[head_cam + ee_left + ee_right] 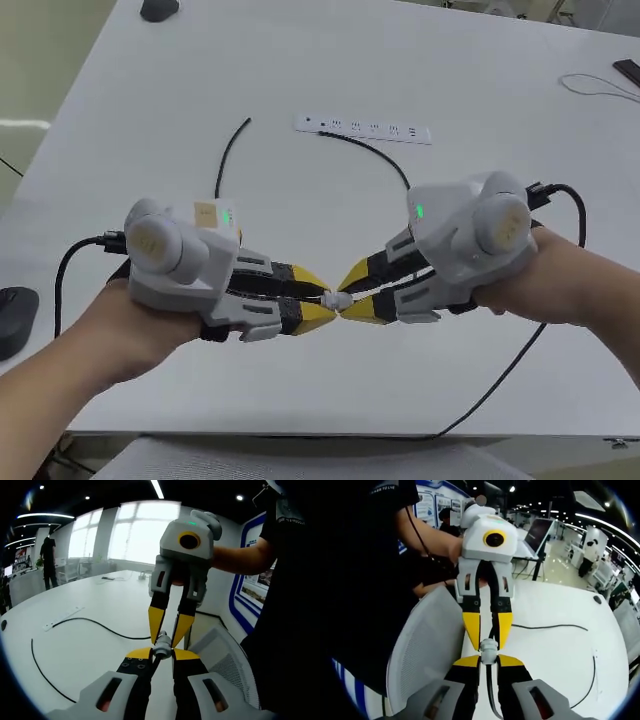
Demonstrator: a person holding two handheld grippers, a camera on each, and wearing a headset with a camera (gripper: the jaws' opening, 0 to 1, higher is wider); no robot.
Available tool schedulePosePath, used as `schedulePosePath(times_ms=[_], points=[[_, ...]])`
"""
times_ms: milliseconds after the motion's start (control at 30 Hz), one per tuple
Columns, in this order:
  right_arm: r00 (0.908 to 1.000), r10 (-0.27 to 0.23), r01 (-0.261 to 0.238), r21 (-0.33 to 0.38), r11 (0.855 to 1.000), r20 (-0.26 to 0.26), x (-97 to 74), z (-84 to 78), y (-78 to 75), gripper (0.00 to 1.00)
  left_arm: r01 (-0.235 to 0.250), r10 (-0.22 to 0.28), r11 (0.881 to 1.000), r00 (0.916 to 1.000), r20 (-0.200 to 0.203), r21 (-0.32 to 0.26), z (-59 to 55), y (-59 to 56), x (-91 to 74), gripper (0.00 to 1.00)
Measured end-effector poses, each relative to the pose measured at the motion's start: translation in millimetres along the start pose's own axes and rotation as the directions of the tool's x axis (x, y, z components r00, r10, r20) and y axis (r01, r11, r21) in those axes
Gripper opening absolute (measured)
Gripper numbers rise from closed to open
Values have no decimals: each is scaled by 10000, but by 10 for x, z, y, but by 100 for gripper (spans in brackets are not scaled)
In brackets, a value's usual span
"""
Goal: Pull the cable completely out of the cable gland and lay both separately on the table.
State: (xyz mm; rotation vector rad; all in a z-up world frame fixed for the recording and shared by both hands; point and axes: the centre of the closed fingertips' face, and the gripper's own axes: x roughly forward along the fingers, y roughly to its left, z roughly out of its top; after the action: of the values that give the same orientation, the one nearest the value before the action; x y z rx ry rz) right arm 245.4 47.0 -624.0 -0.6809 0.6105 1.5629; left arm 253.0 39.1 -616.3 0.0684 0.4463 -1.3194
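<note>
Cable gland (338, 298) held between two gripper tips, just above the worktop's (300, 370) near edge.
Left gripper (325, 301) jaws clamp the pale gland; right gripper (351, 297) jaws close on the black cable (490, 692) running back between them. A white power strip (363, 128) lies behind. Lettering on the person's black shirt (365, 580) is too small to read.

Left tongs (318, 308) and right tongs (352, 298) are done up alike: pale grey shells, black jaws capped yellow, black cables (75, 262) plugged in; a black tee (290, 605) is worn
</note>
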Motion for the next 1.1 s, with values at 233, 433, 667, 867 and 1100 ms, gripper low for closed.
schedulePosePath(times_ms=[233, 433, 667, 867, 1100], points=[[9934, 243, -410, 1493, 9879, 1117, -31, 45, -48, 8, 14, -14, 10000, 10000, -35, 1, -12, 36, -23, 14], [9561, 697, -1765, 3694, 9124, 2847, -125, 134, -69, 12, 20, -20, 9999, 10000, 49, 100, 23, 40, -26, 14], [9041, 1251, -3543, 5529, 7542, 4087, -162, 84, -128, 17, -32, 26, 9947, 10000, 61, 1030, 77, 29, -28, 14], [8726, 1936, -4490, 5802, 6795, 4485, -124, 89, -39, 13, -26, 34, 9939, 10000, -71, 1105, 99, 4, -4, 14], [8537, 2135, -4890, 5899, 6426, 4751, -119, 100, -20, 9, 22, 2, 9918, 9998, -188, 1274, 101, -2, 11, 14]])
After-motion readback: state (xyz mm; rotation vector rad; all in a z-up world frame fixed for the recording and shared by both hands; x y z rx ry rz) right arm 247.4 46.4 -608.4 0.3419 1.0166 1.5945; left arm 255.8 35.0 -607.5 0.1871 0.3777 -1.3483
